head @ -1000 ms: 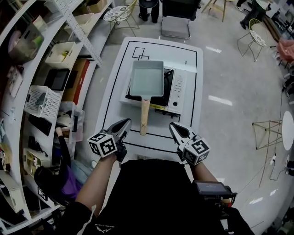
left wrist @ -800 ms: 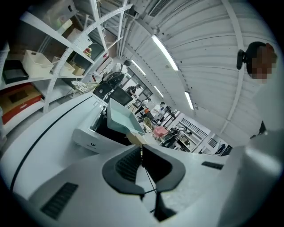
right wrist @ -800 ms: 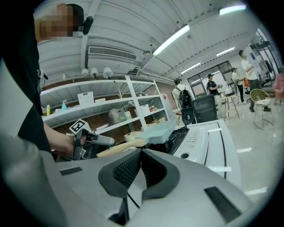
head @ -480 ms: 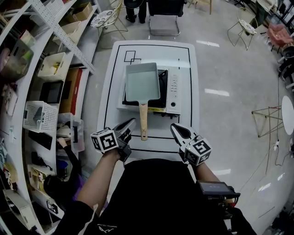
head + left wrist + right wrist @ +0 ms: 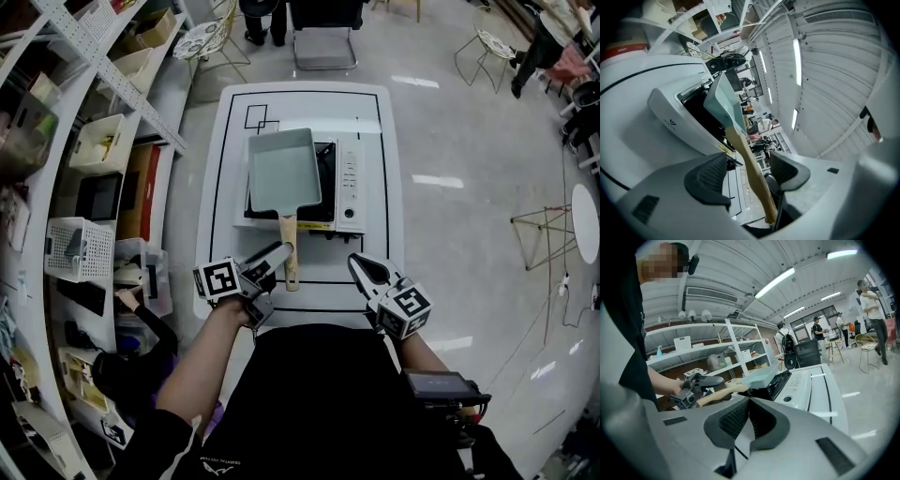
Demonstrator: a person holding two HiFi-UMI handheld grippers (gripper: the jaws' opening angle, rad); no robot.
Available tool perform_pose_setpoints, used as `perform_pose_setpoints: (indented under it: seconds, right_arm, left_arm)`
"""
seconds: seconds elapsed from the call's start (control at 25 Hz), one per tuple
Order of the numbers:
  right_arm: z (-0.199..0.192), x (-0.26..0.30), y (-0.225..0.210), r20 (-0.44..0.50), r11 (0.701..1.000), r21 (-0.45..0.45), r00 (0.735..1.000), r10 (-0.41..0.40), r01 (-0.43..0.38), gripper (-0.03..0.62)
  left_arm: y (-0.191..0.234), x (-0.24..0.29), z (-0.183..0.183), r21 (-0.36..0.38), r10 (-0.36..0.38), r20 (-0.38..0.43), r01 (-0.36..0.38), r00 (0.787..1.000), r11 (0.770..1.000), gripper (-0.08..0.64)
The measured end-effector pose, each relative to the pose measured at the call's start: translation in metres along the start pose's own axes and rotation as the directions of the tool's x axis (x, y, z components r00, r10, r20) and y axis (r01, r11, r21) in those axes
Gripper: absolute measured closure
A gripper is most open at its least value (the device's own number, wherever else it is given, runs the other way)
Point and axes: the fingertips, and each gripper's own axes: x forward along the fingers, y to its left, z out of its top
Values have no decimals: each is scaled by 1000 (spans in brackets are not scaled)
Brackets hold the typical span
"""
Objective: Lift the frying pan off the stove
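White tabletop [image 5: 230,169] held stove [image 5: 349,178] and frying pan [image 5: 281,169]. Left gripper [image 5: 278,255], jaws just opening, straddled the wooden handle [image 5: 289,246] unclamped; right gripper [image 5: 358,265] was closed, empty. Clamping so near the handle's end could probably let the pan tip.

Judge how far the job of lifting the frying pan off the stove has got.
Done: the left gripper is lined up with the wooden handle between its jaws, which have just been opening and do not press it. In hand: closing on that handle. Left: the lift itself, as the frying pan sits flat on the stove. The right gripper is shut, empty, clear of the pan.
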Motion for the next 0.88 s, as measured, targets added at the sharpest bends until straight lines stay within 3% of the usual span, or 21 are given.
perform_pose_setpoints:
  seconds: [0.2, 0.88]
  right_arm:
    - [-2, -4, -5, -1, 1000, 14, 1000, -19, 19, 568]
    - [-7, -17, -16, 6, 997, 46, 998, -68, 68, 568]
  left_arm:
    - [-2, 16, -1, -133, -80, 16, 82, 997, 988, 279]
    - [-6, 38, -7, -215, -138, -7, 134, 990, 967, 381]
